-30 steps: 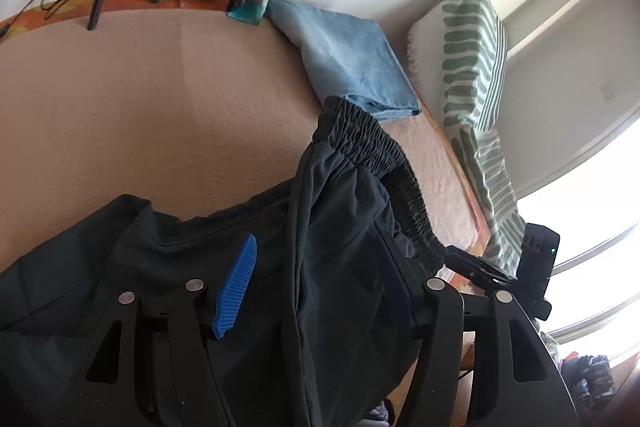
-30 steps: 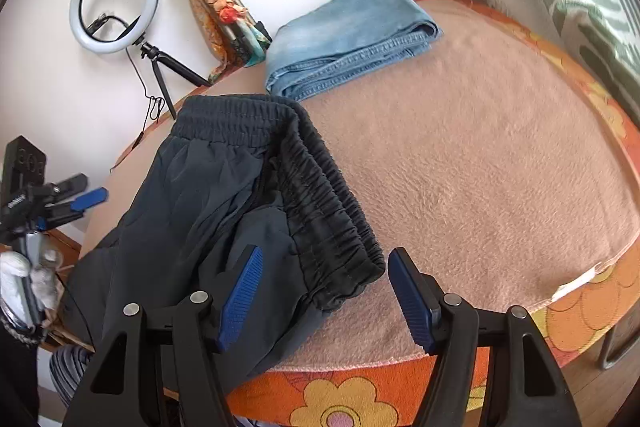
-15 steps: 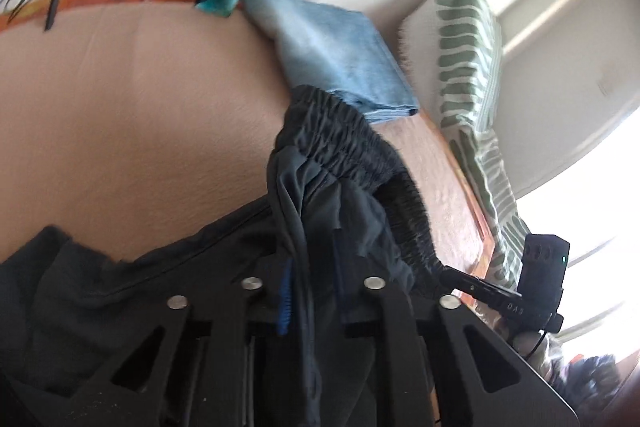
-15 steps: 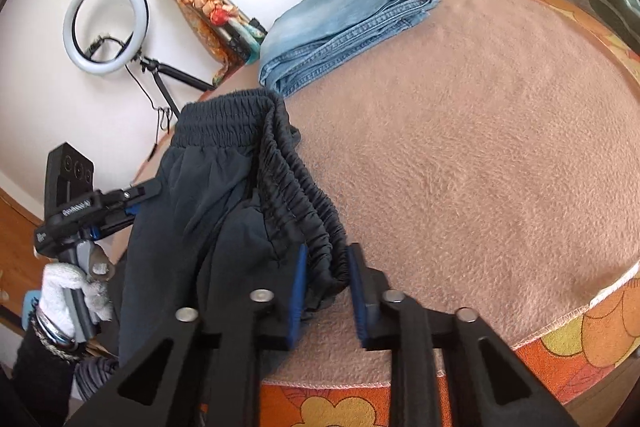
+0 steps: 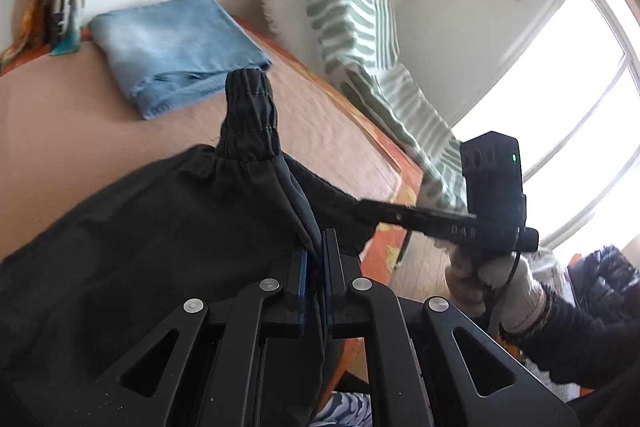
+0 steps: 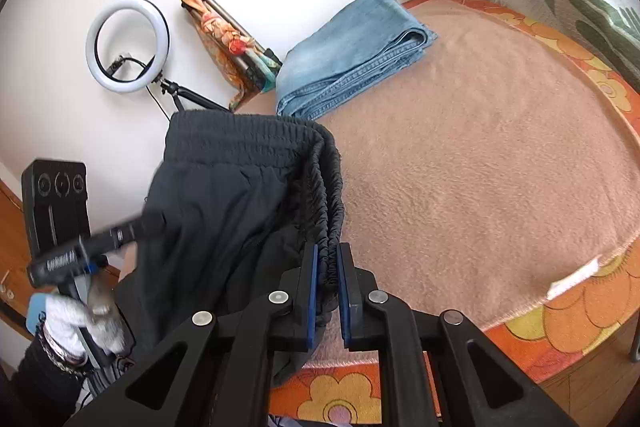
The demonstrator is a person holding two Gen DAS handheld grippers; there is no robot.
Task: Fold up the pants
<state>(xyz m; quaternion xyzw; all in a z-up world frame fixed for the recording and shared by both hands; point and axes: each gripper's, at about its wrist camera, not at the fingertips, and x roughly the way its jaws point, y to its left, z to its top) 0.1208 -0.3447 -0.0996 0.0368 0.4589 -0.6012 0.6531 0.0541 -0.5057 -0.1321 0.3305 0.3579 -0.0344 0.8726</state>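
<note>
The left gripper (image 5: 315,259) pinches the black pants (image 5: 160,227). The right gripper (image 6: 327,267) pinches their stretchy band (image 6: 332,195). Folded jeans (image 6: 352,55) lie nearby.

The left hand-held gripper (image 5: 315,259) has black angular arms with triangular cut-outs, round silver screws and blue finger pads (image 5: 303,281); the right hand-held gripper (image 6: 327,269) is built alike. Each hand (image 5: 494,281) wears a pale knit glove and black sleeve; one wrist carries a beaded bracelet (image 6: 60,351).

Pink blanket (image 6: 480,167) under folded jeans (image 6: 352,55)
</note>
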